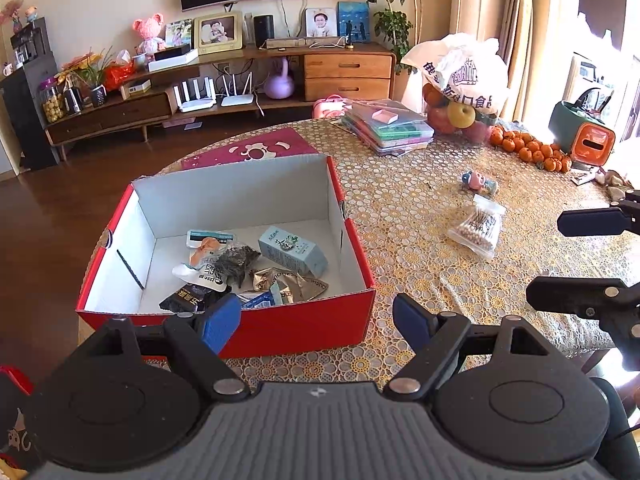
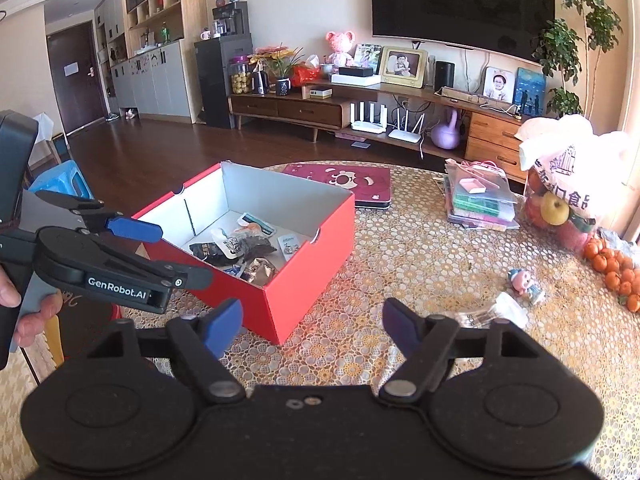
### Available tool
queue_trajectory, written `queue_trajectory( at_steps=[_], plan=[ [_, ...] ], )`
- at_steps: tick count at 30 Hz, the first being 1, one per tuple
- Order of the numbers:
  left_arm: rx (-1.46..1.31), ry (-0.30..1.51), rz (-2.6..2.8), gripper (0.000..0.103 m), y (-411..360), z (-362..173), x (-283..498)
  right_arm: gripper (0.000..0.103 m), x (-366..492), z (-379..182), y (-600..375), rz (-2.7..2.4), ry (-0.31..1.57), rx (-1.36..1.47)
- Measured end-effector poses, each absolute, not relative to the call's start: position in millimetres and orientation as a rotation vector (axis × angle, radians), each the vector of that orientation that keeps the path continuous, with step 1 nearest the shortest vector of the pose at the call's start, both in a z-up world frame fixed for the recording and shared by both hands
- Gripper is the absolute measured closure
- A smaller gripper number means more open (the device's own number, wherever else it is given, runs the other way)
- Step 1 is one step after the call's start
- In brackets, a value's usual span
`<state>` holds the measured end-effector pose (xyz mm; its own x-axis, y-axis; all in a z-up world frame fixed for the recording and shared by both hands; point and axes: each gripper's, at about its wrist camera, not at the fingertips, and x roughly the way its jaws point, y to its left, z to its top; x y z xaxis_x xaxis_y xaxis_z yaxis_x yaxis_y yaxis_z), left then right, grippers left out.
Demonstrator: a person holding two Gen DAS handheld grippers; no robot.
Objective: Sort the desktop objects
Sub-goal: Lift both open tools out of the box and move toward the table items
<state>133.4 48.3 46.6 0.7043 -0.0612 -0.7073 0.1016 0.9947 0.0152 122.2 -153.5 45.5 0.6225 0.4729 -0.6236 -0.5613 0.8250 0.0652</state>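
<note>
Both grippers are spread wide and carry nothing. The red box [image 1: 224,320], left of centre in the left wrist view, already holds a heap of packets. Still out on the desk [image 1: 420,216] are a cotton swab bag [image 1: 477,227] and a small figurine [image 1: 478,184], both toward the right of that frame. From the right gripper [image 2: 312,320] the bag [image 2: 496,314] lies just ahead and slightly right, its long axis slanting toward the upper right; the left gripper [image 1: 316,320] sits by the box, so the right is probably nearer.

Open tablecloth [image 1: 400,216] between box [image 1: 256,328] and swabs [image 1: 478,226]
</note>
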Motion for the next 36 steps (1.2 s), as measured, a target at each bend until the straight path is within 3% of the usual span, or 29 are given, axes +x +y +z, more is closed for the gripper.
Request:
queue_trajectory(
  at_steps=[10, 19, 25, 28, 36],
  plan=[
    [0.048, 0.804, -0.111, 0.02, 31, 35, 122, 0.012, 111, 38, -179, 0.566, 0.679, -0.109],
    [0.053, 0.828, -0.142, 0.02, 16, 22, 118, 0.009, 109, 26, -201, 0.518, 0.697, -0.078],
    [0.039, 0.818, -0.187, 0.014, 4, 18, 118, 0.008, 108, 21, -212, 0.476, 0.695, -0.087],
    [0.031, 0.816, -0.215, 0.005, -5, 17, 123, 0.007, 109, 17, -221, 0.453, 0.697, -0.084],
    [0.056, 0.818, -0.316, 0.002, -39, 5, 135, 0.007, 123, 4, -249, 0.376, 0.712, -0.082]
  ],
)
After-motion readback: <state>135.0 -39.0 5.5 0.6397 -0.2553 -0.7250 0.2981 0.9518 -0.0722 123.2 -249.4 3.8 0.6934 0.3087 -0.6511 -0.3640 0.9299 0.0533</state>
